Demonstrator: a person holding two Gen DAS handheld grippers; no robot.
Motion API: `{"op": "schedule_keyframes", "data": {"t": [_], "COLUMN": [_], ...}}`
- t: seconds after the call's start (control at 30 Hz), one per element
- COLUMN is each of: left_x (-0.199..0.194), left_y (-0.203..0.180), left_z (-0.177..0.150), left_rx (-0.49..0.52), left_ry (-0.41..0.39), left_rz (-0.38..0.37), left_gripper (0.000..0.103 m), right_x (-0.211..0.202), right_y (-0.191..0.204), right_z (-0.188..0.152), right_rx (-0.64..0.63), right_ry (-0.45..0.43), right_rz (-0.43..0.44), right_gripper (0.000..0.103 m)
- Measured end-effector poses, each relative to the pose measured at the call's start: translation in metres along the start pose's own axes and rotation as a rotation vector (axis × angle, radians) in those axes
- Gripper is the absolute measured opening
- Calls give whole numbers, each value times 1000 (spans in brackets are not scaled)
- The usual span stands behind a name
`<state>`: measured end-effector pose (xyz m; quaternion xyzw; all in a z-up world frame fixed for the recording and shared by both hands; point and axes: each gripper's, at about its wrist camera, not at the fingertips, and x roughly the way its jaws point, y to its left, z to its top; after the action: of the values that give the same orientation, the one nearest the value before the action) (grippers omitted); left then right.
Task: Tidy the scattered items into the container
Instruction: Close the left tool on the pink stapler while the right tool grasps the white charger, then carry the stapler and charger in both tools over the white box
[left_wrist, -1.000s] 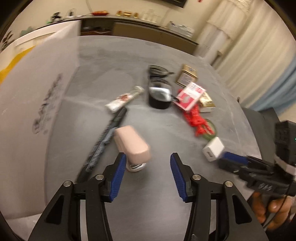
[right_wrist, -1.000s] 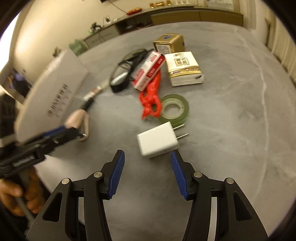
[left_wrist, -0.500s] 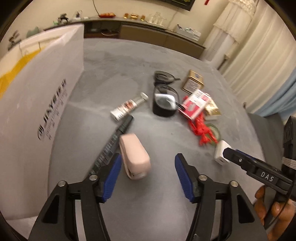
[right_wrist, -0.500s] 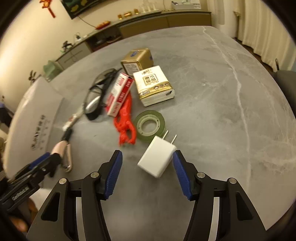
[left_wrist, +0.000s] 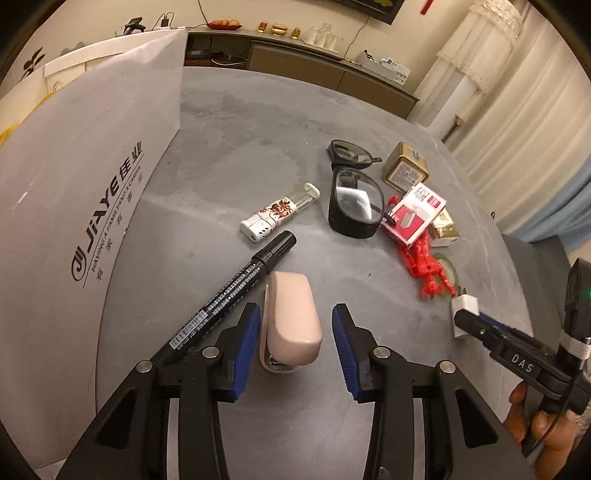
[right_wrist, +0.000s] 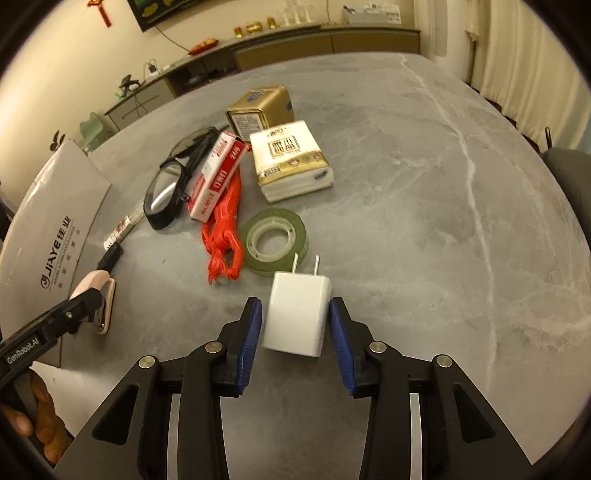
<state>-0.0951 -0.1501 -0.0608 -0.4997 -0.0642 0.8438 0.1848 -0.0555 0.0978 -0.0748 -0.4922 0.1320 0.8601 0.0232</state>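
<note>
Small things are lying on a grey table (right_wrist: 424, 155) beside a white bag (left_wrist: 74, 206). The left gripper (left_wrist: 295, 328) is sitting wide open around a pink stapler (left_wrist: 291, 317). The right gripper (right_wrist: 295, 325) is sitting open around a white plug (right_wrist: 297, 317), not squeezing yet.

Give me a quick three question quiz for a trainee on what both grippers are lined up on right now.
1. True or false: the left gripper has its jaws shut tight on the pink stapler.
2. Which item sits between the right gripper's open jaws? A) green tape roll B) white charger plug C) gold tin
3. Fill in: the black marker lies on the grey table between the stapler and the white ____ printed JIAYE.

Key
1. False: the jaws are open and straddle the stapler.
2. B, the white charger plug; the tape roll lies just beyond its prongs.
3. bag.
</note>
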Motion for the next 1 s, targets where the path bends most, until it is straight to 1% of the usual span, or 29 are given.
{"op": "schedule_keyframes", "data": {"t": [0.03, 0.07, 0.1, 0.13, 0.17, 0.33, 0.43, 0.63, 0.83, 0.97, 1.0], "left_x": [0, 1, 1, 0, -1, -10, -14, -23, -29, -19, -17], "left_y": [-2, -5, -7, -9, -10, -10, -13, -13, -15, -10, -8], "left_z": [-1, -1, -2, -3, -4, -8, -10, -16, -21, -28, -29], "left_rx": [18, 35, 53, 74, 73, 79, 92, 94, 119, 115, 106], "left_ry": [-5, -10, -15, -18, -15, -25, -31, -38, -51, -26, -22], "left_rz": [7, 13, 20, 28, 15, 13, 30, 36, 52, 66, 54], "left_gripper": [41, 38, 29, 28, 28, 28, 28, 28, 28, 29, 30], "right_x": [-1, -1, -3, -5, -7, -14, -17, -26, -25, -20, -20], "right_y": [0, 0, 1, 1, 1, 7, 9, 17, 23, 22, 22], "right_z": [0, -1, -1, -2, -3, -5, -6, -10, -15, -20, -21], "right_rx": [0, -1, -4, -4, -4, -22, -28, -49, -69, -82, -85], "right_ry": [1, 1, -1, -4, -8, -23, -28, -46, -38, -28, -29], "right_rz": [10, 20, 24, 29, 35, 44, 47, 59, 74, 57, 51], "right_gripper": [37, 35, 33, 33, 33, 33, 33, 33, 33, 35, 40]}}
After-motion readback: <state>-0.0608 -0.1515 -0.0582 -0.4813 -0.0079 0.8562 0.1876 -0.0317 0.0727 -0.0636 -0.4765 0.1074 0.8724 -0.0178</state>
